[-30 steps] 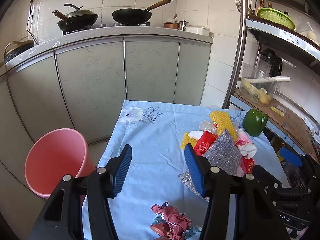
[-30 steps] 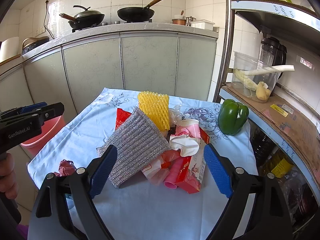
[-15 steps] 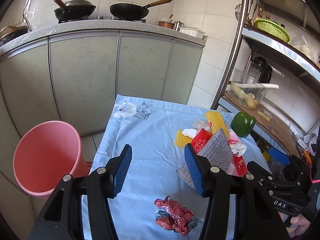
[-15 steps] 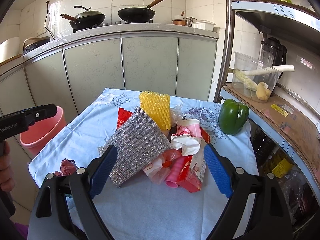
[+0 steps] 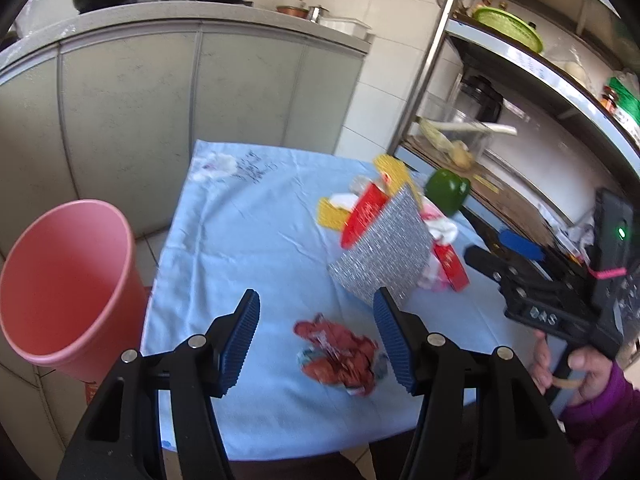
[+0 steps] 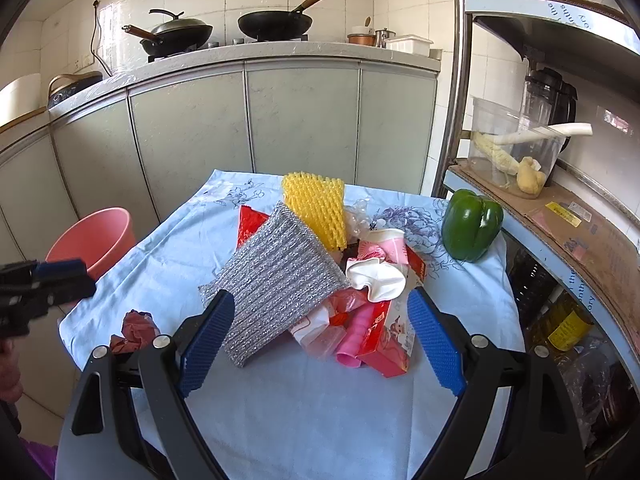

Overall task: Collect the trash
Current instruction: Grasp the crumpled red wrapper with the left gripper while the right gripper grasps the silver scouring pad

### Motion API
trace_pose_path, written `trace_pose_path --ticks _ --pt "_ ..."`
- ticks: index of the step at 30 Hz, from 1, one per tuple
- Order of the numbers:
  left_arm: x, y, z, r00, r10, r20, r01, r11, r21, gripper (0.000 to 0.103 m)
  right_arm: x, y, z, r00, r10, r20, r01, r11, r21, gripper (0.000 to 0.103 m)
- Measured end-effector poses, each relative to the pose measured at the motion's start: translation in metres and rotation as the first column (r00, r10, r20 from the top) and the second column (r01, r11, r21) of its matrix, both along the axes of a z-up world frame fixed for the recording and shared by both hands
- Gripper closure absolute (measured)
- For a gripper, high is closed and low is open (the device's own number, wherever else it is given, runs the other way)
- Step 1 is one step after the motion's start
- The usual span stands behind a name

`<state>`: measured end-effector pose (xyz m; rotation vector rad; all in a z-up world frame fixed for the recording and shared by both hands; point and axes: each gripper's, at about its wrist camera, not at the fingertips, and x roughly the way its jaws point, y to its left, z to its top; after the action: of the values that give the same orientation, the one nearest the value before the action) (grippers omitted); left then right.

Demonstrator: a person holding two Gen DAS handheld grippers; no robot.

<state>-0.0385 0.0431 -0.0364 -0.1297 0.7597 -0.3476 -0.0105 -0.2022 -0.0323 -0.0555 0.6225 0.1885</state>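
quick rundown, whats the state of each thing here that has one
left gripper: open, empty, above crumpled wrapper
right gripper: open, empty
pink bin: upright beside the table, looks empty
crumpled wrapper: lying loose, apart from pile
silver pad: tilted on the pile
green pepper: whole

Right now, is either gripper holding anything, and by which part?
Nothing held. Left gripper is open above the crumpled red wrapper; right gripper is open before the trash pile.

The silver scouring pad (image 6: 276, 276) hides most of the red packet (image 6: 250, 222) at 11 o'clock. The pink bin (image 5: 60, 280) is cut at 9 o'clock.
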Motion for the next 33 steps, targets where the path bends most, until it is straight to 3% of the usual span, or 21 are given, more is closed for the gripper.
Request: trace_pose_path --ticks 12,19,21,28,33 --pt "-0.015 -0.025 -0.02 0.981 -0.19 -0.04 0.192 0.98 0.053 0.046 0.001 0.011 -0.01 0.998 0.05 -0.028 -0.051 0.999 -0.002 0.014" --pt "-0.001 -0.027 -0.039 0.977 -0.184 -0.111 0.194 0.977 0.086 0.052 0.003 0.016 -0.017 0.996 0.075 -0.043 -0.075 0.997 0.002 0.014" --pt "0.0 -0.025 -0.041 0.978 -0.178 -0.113 0.188 0.978 0.091 0.059 0.005 0.016 -0.019 0.996 0.079 -0.05 -0.079 0.997 0.007 0.014" --pt "-0.01 -0.028 -0.043 0.974 -0.221 -0.055 0.227 0.961 0.159 0.069 0.008 0.016 -0.025 0.994 0.085 -0.073 -0.084 0.996 0.017 0.014" --pt "-0.009 -0.018 -0.039 0.98 -0.195 -0.036 0.198 0.972 0.13 0.073 0.01 0.012 -0.027 0.994 0.075 -0.081 -0.073 0.997 0.034 0.014"
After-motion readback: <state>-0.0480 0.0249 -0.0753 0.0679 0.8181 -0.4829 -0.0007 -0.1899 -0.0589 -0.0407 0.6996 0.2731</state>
